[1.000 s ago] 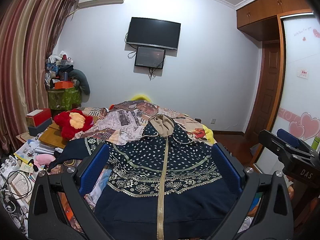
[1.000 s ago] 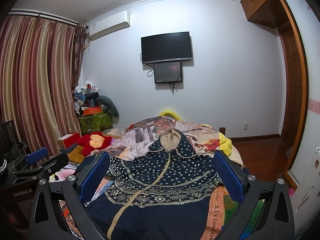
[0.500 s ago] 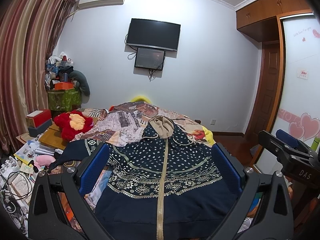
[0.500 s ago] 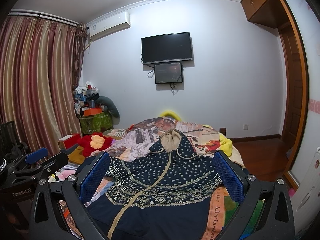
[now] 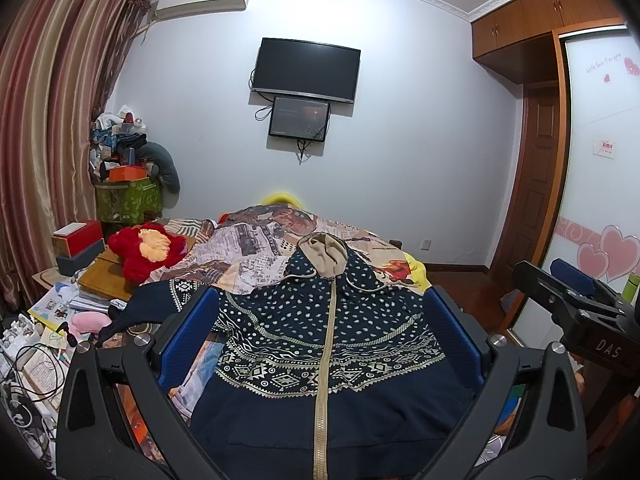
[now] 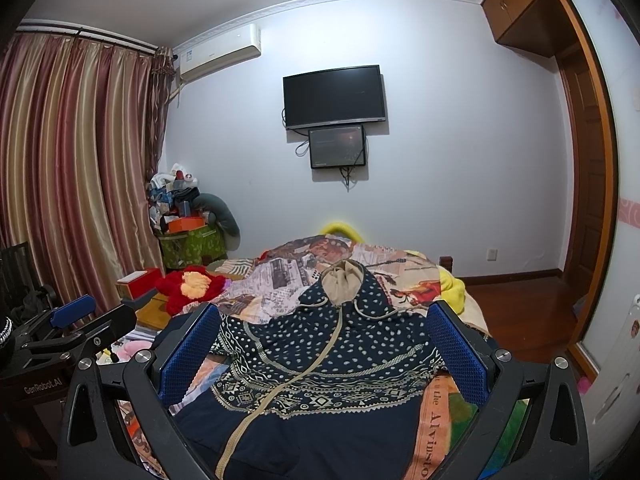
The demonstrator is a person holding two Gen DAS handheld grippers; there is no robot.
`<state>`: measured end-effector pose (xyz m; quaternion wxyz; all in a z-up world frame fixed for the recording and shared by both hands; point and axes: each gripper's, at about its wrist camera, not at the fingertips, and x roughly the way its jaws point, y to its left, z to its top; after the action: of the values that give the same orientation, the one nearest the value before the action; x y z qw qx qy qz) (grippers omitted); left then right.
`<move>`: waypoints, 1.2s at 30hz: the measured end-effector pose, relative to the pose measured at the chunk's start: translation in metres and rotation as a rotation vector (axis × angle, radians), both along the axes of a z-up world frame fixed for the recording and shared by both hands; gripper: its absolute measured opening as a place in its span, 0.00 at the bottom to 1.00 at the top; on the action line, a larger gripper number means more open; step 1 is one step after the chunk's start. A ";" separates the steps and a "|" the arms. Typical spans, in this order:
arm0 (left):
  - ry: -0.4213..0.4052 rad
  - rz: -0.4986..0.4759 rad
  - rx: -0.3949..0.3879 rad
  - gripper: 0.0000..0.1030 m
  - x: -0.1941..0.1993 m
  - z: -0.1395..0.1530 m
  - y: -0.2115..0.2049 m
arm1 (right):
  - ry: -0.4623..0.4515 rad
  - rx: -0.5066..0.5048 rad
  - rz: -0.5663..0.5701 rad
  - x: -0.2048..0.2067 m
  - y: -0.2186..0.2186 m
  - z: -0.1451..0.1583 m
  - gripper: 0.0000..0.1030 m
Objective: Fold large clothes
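Nothing moved since earlier; hoodie (image 5: 328, 344) lies unfolded between our jaws, left gripper (image 5: 320, 344) and right gripper (image 6: 324, 356) released, folding unstarted.

"DAS" is printed in pale letters on the black body of the right gripper (image 5: 576, 312), seen at the right edge of the left wrist view. "GenRobot.AI" is printed on the body of the left gripper (image 6: 80, 326), at the lower left of the right wrist view. "the Alvinston" can be read, running lengthwise, on an orange strip of the printed bedspread (image 6: 434, 436). Cursive writing on the wardrobe door (image 5: 600, 128) is too small to be made out.
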<state>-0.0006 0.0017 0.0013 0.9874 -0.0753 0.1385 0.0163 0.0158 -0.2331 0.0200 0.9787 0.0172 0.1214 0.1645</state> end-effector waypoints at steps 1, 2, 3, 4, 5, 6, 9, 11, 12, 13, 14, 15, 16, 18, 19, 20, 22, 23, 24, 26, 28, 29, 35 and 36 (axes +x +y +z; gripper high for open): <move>0.000 0.000 0.000 0.99 0.000 0.000 0.000 | 0.001 -0.001 0.000 0.000 0.000 -0.001 1.00; 0.001 0.001 0.000 0.99 0.000 0.000 0.000 | 0.002 -0.001 0.001 0.002 0.001 -0.003 1.00; 0.002 0.002 -0.001 1.00 0.000 0.000 0.000 | 0.002 -0.001 0.001 0.000 -0.003 0.014 1.00; 0.003 0.002 -0.002 1.00 0.001 0.000 0.001 | 0.003 -0.002 0.002 0.001 -0.002 0.015 1.00; 0.006 0.002 -0.004 1.00 0.002 0.000 0.001 | 0.002 -0.002 0.002 0.001 -0.002 0.014 1.00; 0.007 0.002 -0.006 0.99 0.002 0.000 0.002 | 0.001 -0.002 0.001 0.000 -0.002 0.012 1.00; 0.019 0.007 -0.009 1.00 0.007 -0.002 0.007 | 0.006 -0.004 0.003 0.003 0.000 0.012 1.00; 0.030 0.013 -0.009 0.99 0.013 -0.003 0.014 | 0.013 -0.009 0.003 0.009 0.003 0.009 1.00; 0.035 0.018 -0.010 0.99 0.017 -0.006 0.017 | 0.013 -0.009 0.003 0.009 0.002 0.007 1.00; 0.042 0.026 -0.012 0.99 0.023 -0.008 0.023 | 0.024 -0.016 0.001 0.019 0.005 0.005 1.00; 0.049 0.033 -0.014 1.00 0.027 -0.009 0.028 | 0.025 -0.017 -0.001 0.023 0.006 0.002 1.00; 0.061 0.042 -0.015 1.00 0.034 -0.011 0.036 | 0.026 -0.019 -0.002 0.025 0.007 0.000 1.00; 0.067 0.048 -0.016 1.00 0.039 -0.013 0.042 | 0.036 -0.034 -0.013 0.041 0.012 -0.003 1.00; 0.087 0.081 -0.027 1.00 0.054 -0.019 0.062 | 0.047 -0.046 -0.021 0.054 0.014 -0.008 1.00; 0.092 0.095 -0.031 0.99 0.060 -0.021 0.070 | 0.054 -0.055 -0.025 0.067 0.018 -0.011 1.00; 0.103 0.118 -0.036 0.99 0.068 -0.024 0.082 | 0.059 -0.060 -0.027 0.074 0.020 -0.013 1.00; 0.141 0.151 -0.041 0.99 0.087 -0.032 0.107 | 0.078 -0.077 -0.032 0.094 0.025 -0.019 1.00; 0.154 0.162 -0.040 0.99 0.095 -0.037 0.117 | 0.090 -0.087 -0.033 0.109 0.029 -0.022 1.00; 0.168 0.181 -0.035 0.99 0.103 -0.041 0.127 | 0.106 -0.097 -0.042 0.125 0.033 -0.026 1.00; 0.197 0.243 -0.013 0.99 0.121 -0.053 0.152 | 0.130 -0.099 -0.038 0.147 0.037 -0.032 1.00; 0.227 0.284 0.005 0.99 0.134 -0.064 0.171 | 0.165 -0.095 -0.032 0.170 0.041 -0.036 1.00; 0.257 0.305 0.011 0.99 0.144 -0.073 0.183 | 0.190 -0.095 -0.025 0.186 0.045 -0.040 1.00; 0.451 0.336 -0.089 0.99 0.192 -0.135 0.251 | 0.293 -0.162 -0.026 0.266 0.071 -0.067 1.00; 0.469 0.345 -0.106 0.99 0.194 -0.143 0.257 | 0.315 -0.176 -0.027 0.280 0.076 -0.073 1.00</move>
<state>0.1935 0.2589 -0.1414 0.9057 -0.1434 0.3489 0.1937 0.2955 -0.1575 -0.0535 0.9475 -0.0415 0.2867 0.1356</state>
